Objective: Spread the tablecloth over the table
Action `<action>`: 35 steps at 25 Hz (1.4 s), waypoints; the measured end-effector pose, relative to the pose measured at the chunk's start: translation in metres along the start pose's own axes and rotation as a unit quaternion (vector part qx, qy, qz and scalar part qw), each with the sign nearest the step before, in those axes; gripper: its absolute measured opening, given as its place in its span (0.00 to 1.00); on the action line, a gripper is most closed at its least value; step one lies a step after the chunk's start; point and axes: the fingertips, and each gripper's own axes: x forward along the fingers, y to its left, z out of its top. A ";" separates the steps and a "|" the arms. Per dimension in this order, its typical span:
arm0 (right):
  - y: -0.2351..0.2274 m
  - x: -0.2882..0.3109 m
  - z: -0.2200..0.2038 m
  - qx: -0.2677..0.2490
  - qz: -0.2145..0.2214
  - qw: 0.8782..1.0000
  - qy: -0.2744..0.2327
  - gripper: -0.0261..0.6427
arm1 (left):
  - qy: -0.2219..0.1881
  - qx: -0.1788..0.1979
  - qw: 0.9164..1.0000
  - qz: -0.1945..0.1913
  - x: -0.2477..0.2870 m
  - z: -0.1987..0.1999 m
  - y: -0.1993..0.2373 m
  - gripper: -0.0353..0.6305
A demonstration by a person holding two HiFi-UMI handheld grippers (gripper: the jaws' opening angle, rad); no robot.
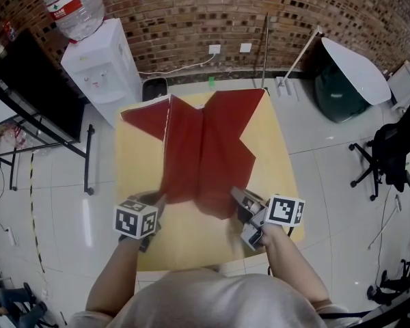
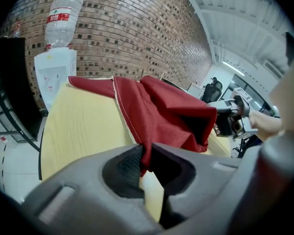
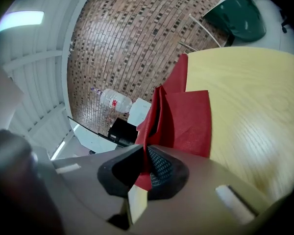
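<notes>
though half-bare, table (image 1: 140, 166) near brick wall (image 1: 191, 5)

Red tablecloth (image 1: 205, 149) on yellow table (image 1: 138, 176)

The room is lit brightly and evenly from above. A long ceiling lamp (image 3: 20, 17) is seen glowing in the right gripper view. A shiny streak is thrown on the white floor (image 1: 87, 217). Only soft shadows are made. Edges are bent round, and corners are darkened.
</notes>
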 end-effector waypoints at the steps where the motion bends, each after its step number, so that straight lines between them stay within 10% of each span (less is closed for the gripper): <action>1: 0.000 -0.002 -0.001 -0.008 -0.004 1.000 -0.001 0.05 | -0.004 0.000 1.000 0.003 -0.002 -0.001 -0.001 0.09; 16: 0.037 -0.050 0.034 -0.093 -0.018 0.995 -0.037 0.05 | -0.073 0.027 0.997 0.026 -0.053 0.028 -0.030 0.09; 35: 0.134 0.008 0.246 -0.202 -0.004 0.971 -0.124 0.05 | -0.173 0.082 0.979 0.068 -0.101 0.262 0.033 0.09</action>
